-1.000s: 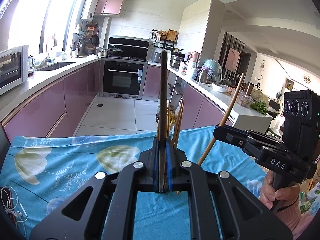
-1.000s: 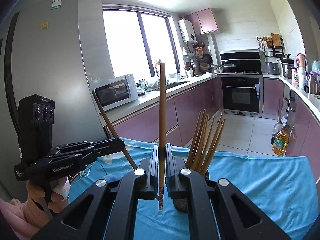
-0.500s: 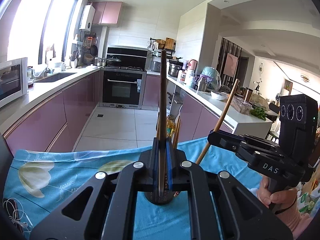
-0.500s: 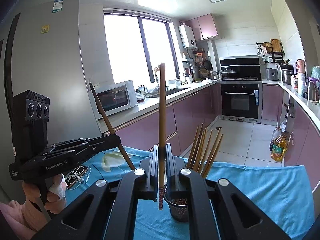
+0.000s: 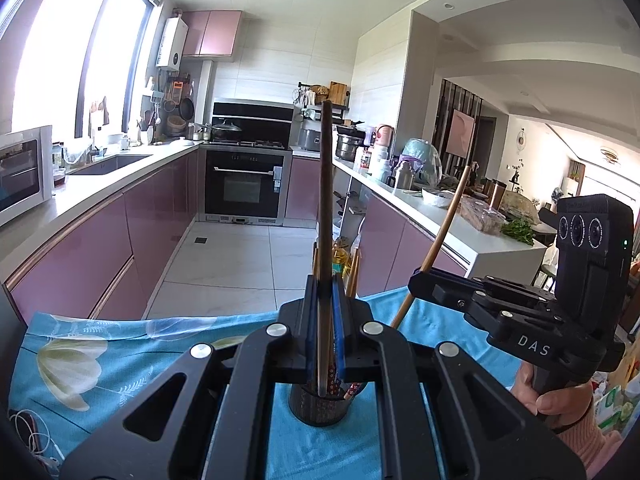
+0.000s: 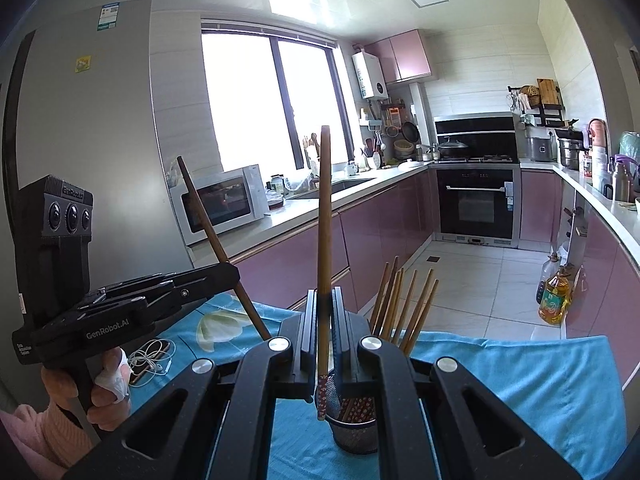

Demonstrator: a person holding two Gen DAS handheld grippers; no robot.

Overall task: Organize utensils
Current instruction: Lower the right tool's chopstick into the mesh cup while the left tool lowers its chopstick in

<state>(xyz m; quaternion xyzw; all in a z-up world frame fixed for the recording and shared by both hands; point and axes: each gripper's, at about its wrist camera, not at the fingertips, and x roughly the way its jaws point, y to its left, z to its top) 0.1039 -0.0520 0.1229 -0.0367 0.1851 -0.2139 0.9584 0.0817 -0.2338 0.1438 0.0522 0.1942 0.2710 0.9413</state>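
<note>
My left gripper point(image 5: 324, 320) is shut on a dark brown chopstick point(image 5: 326, 200) that stands nearly upright, its lower tip just above a black mesh holder point(image 5: 316, 404). My right gripper point(image 6: 325, 320) is shut on a lighter brown chopstick point(image 6: 324, 220), also upright, with its patterned tip beside the rim of the holder point(image 6: 354, 428). Several chopsticks point(image 6: 400, 304) lean in that holder. Each view shows the other gripper from the side: the right gripper point(image 5: 424, 280) with its chopstick point(image 5: 444, 240), and the left gripper point(image 6: 230, 274) with its chopstick point(image 6: 212, 232).
A blue floral tablecloth point(image 5: 120, 360) covers the table under the holder. A phone with white earphones point(image 6: 152, 360) lies at the left near a person's hand point(image 6: 108, 392). Pink kitchen cabinets and a tiled floor lie beyond the table's far edge.
My left gripper has risen with its chopstick, so the holder now shows under its fingers. The right gripper has barely moved. Both grips are unchanged.
</note>
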